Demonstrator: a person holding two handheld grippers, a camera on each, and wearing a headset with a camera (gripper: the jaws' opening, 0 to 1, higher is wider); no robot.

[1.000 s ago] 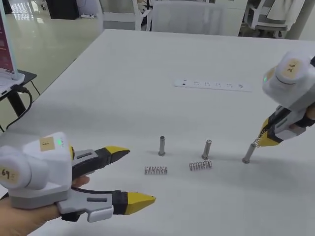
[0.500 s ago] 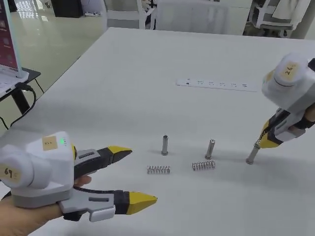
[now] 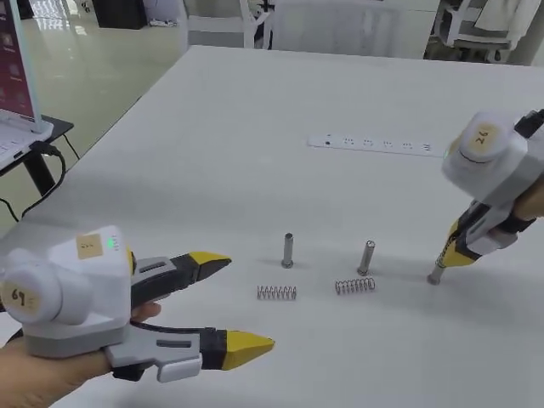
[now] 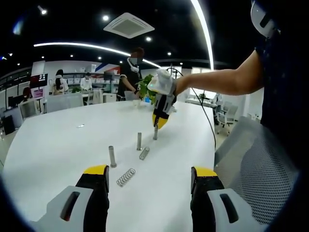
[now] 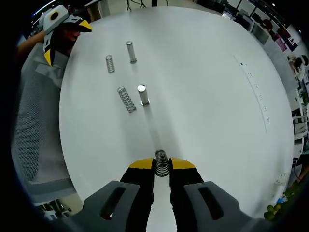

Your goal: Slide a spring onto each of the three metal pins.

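Note:
Three short metal pins stand in a row on the white table [image 3: 212, 144]: a left pin [image 3: 288, 251], a middle pin [image 3: 366, 257] and a right pin [image 3: 436, 274]. My right gripper [image 3: 448, 257] is shut on a spring [image 5: 161, 163], which sits around the top of the right pin. Two more springs lie flat, one [image 3: 277, 292] before the left pin, the other [image 3: 354, 286] before the middle pin. My left gripper [image 3: 238, 302] hovers open and holds nothing at the near left, well short of the pins [image 4: 112, 156].
A white power strip [image 3: 374, 144] lies across the table behind the pins. A laptop on a low stand [image 3: 13, 127] is off the table's left edge. Chairs stand beyond the far edge. Several people stand in the room's background [image 4: 133, 72].
My right gripper has sunk a little, carrying the spring from the right pin's tip down over it. The left gripper has held still; the camera has shifted slightly.

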